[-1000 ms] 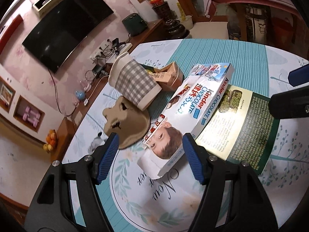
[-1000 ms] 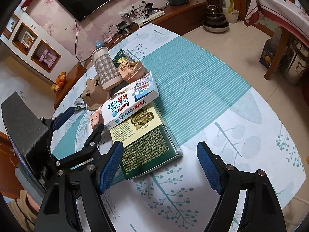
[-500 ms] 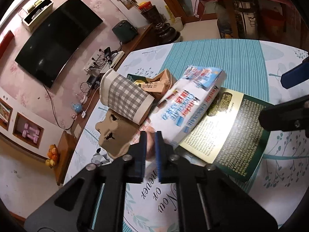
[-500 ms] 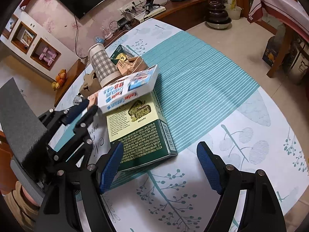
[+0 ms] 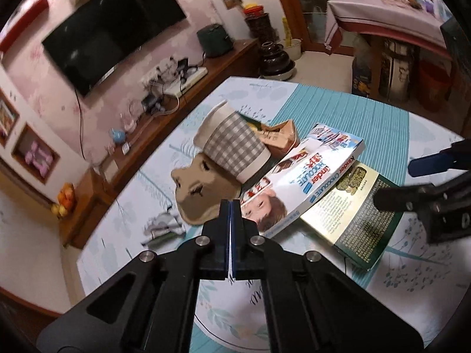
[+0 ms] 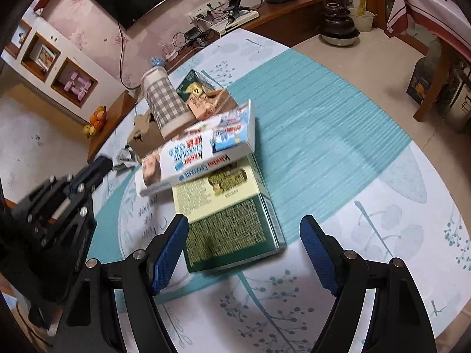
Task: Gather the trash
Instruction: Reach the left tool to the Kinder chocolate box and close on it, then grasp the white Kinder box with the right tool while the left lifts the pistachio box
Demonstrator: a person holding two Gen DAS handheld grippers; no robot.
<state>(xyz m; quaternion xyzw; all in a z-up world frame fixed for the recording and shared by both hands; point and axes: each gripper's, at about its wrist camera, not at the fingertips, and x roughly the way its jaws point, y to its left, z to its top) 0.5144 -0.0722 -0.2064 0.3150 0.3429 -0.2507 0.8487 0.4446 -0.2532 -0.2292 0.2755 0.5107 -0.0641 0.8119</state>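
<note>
A white Kinder chocolate box (image 5: 306, 179) lies tilted on a green and cream box (image 5: 353, 209) on the round table. Behind it lie a checked paper cup (image 5: 232, 147), a brown cardboard piece (image 5: 197, 188) and a small brown carton (image 5: 279, 139). My left gripper (image 5: 231, 214) is shut with its tips just short of the Kinder box's near end; the jaws look empty. My right gripper (image 6: 244, 253) is open, straddling the near end of the green box (image 6: 229, 217). The Kinder box (image 6: 200, 150) also shows there.
A crumpled grey wrapper (image 5: 164, 226) lies left of the cardboard. A green carton (image 6: 191, 88) sits behind the cup. The table (image 6: 338, 135) has a teal striped cloth. A TV, a wooden sideboard with cables and another table stand beyond.
My left gripper closed from wide open around the Kinder box end to fully shut, lifted the box's end, then drew back off it. My right gripper moved closer over the green box.
</note>
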